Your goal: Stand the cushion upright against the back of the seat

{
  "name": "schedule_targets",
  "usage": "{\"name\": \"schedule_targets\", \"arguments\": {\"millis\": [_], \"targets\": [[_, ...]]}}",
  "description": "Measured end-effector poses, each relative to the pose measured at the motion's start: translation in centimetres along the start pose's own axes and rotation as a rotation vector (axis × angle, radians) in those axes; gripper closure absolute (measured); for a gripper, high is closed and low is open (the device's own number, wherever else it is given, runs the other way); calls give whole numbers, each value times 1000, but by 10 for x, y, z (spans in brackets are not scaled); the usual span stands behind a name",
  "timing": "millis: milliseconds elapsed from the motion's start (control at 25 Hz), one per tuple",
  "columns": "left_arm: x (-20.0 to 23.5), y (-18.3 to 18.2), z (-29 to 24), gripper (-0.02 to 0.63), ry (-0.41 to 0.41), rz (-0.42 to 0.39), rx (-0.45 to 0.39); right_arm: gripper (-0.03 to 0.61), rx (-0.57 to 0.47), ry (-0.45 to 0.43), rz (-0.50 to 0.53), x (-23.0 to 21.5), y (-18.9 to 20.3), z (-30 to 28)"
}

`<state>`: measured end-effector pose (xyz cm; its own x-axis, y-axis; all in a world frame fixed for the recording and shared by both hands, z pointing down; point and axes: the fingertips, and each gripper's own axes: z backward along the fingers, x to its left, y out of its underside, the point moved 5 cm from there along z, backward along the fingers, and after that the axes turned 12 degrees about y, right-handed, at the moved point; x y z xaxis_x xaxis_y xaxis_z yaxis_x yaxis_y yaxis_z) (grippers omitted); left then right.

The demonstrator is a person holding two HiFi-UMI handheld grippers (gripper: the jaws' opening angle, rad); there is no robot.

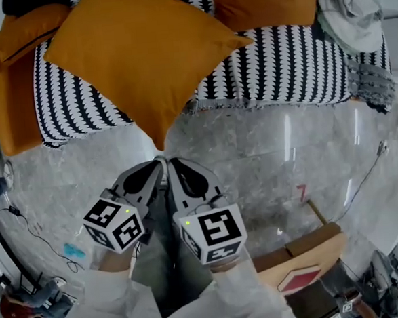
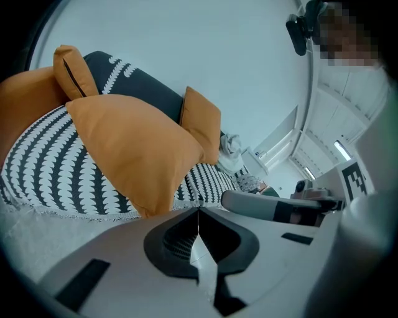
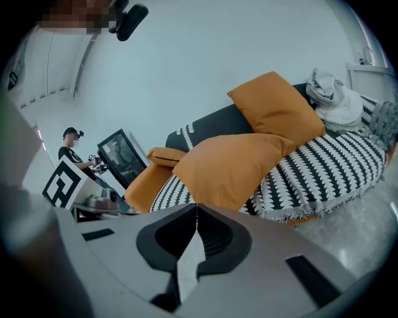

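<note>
While both sets of jaws are pressed together empty, the left gripper and right gripper point at the orange cushion; a red floor mark possibly reads "7".

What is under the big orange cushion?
The cushion lies on the black-and-white cover; its front corner hangs over the floor. Anything beneath its middle is hidden.

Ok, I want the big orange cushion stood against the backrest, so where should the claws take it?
Probably the near corner of the cushion, approached from the front. It lies diamond-wise, and that corner overhangs the front edge of the seat, leaving free fabric to pinch on both sides.
</note>
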<state>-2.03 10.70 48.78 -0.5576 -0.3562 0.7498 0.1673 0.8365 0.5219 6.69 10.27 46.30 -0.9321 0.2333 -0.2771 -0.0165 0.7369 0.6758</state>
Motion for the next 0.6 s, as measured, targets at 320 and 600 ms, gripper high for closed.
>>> {"name": "schedule_targets", "arguments": {"millis": [320, 600], "targets": [[17, 8, -19, 604, -32, 12, 12, 565, 11, -9, -28, -12, 9, -14], [27, 11, -27, 600, -72, -13, 36, 565, 31, -9, -61, -15, 15, -19]]}}
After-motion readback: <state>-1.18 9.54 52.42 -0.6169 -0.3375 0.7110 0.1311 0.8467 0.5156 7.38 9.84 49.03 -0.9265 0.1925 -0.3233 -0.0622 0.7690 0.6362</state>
